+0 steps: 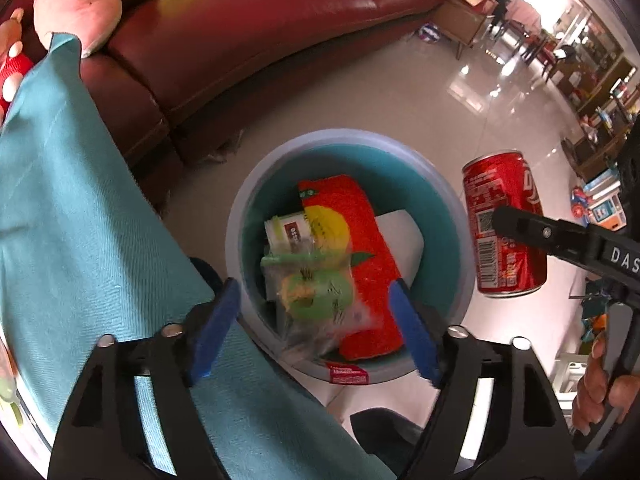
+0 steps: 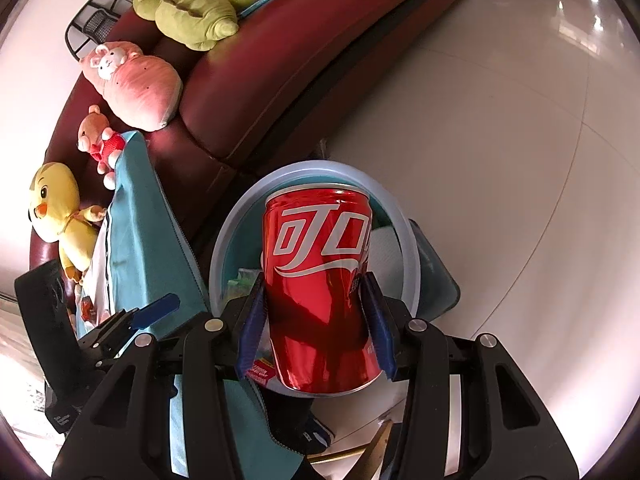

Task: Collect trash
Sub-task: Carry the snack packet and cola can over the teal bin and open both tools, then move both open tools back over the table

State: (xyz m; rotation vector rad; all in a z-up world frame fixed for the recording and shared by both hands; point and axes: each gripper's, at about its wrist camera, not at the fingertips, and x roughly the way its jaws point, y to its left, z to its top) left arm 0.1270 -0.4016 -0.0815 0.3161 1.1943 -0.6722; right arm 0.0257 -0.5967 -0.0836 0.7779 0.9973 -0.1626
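R gripper (image 2: 316, 316) pinching the can (image 2: 318, 280); shift fully over the bin (image 2: 236, 224) below, then release. L gripper (image 1: 316, 332) wide, empty.

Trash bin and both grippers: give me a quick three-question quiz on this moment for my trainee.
1. True or false: the right gripper is shut on the red soda can.
2. Which item is inside the blue trash bin? A) a red snack packet B) a yellow chick plush C) a red soda can
3. Fill in: the left gripper's jaws stand ___ above the bin, with a clear plastic bag in the gap between them, not pressed by either pad.

Key
1. True; its pads press the can's sides, and the can is still outside the bin.
2. A; the red snack packet lies in the bin.
3. Open.
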